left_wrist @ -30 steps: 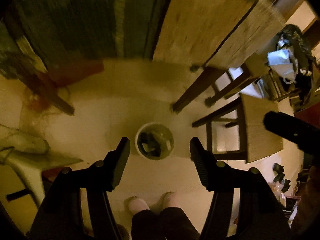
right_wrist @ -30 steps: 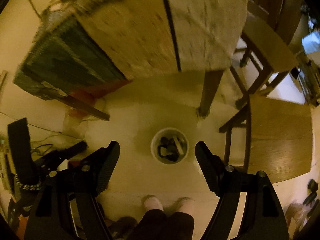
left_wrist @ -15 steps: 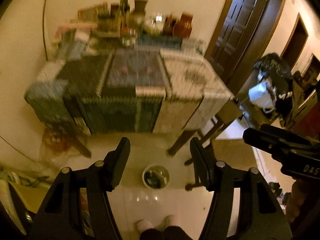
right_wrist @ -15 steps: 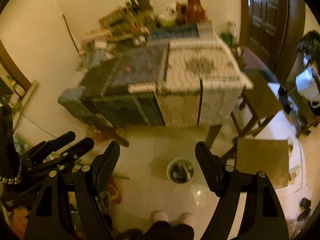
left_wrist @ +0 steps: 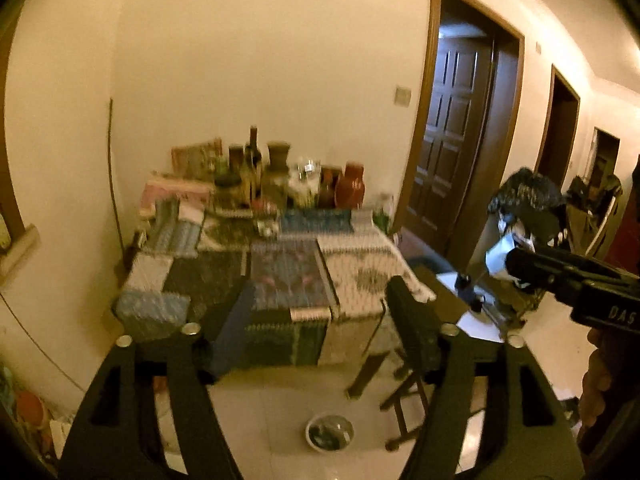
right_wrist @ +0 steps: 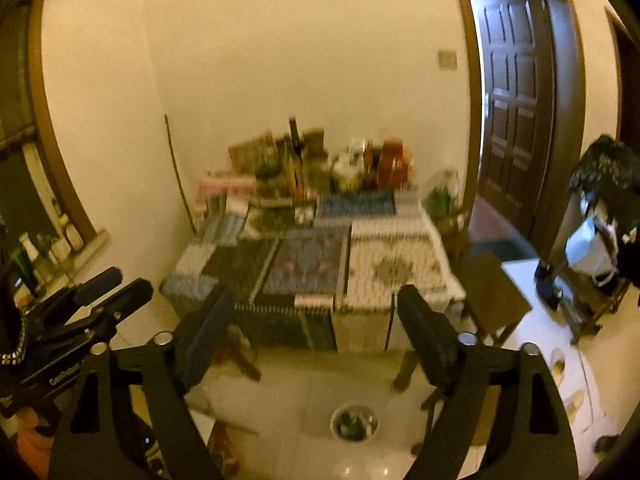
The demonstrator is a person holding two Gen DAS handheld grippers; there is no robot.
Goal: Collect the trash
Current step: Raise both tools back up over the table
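A small white trash bin [left_wrist: 329, 433] holding dark scraps stands on the pale tiled floor in front of the table; it also shows in the right wrist view [right_wrist: 354, 421]. My left gripper [left_wrist: 320, 300] is open and empty, raised level and facing the table. My right gripper [right_wrist: 316, 304] is open and empty, also raised toward the table. The right gripper shows at the right edge of the left wrist view [left_wrist: 576, 284], and the left gripper at the left edge of the right wrist view [right_wrist: 80, 312].
A table [left_wrist: 360, 264] with a patchwork cloth carries bottles and jars [left_wrist: 276, 176] at its back. A wooden chair [right_wrist: 492, 296] stands at its right. A dark wooden door [left_wrist: 452, 152] is behind, and a rack with bags [left_wrist: 524, 216] at right.
Both grippers have tilted up from looking straight down at the bin and my feet to facing the table and wall. The bin has slid to the bottom of both views. Jaws stay open.
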